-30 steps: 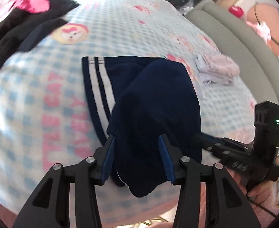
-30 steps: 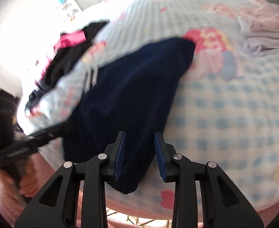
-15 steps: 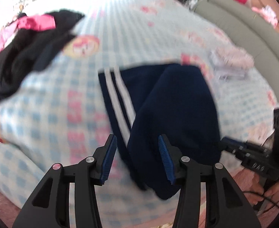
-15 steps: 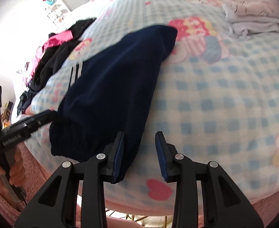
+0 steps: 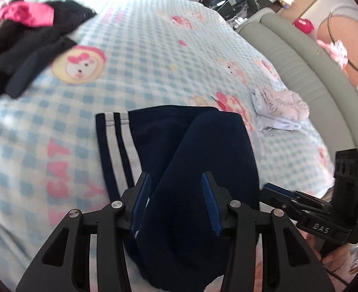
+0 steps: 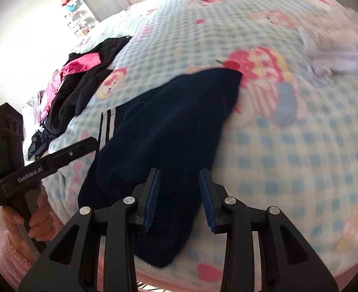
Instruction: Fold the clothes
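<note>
A pair of navy trousers (image 5: 193, 160) with two white side stripes (image 5: 120, 150) lies folded lengthwise on the bed (image 5: 140, 56), which is covered by a blue-and-white checked blanket printed with pink cartoon figures; the near end of the trousers hangs over the bed's front edge. The left gripper (image 5: 176, 204) hovers above that near end with its blue-padded fingers (image 5: 140, 202) spread apart, the dark cloth showing between them, though whether the pads touch it cannot be told. The right gripper (image 6: 179, 197) sits just beside it, at the trousers' right edge, its fingers (image 6: 206, 202) likewise parted with navy fabric in the gap and nothing clamped. In the right wrist view the hand (image 6: 25, 219) on the left gripper's handle is visible, with a fluffy pink sleeve (image 6: 13, 255) below it. A heap of black and bright pink clothes (image 5: 25, 34) lies at the far left of the bed, well apart from the trousers. A small folded pale lilac garment (image 5: 278, 109) rests to the right, near the trousers' far end but not touching. A grey padded headboard (image 5: 307, 73) curves along the bed's right side
</note>
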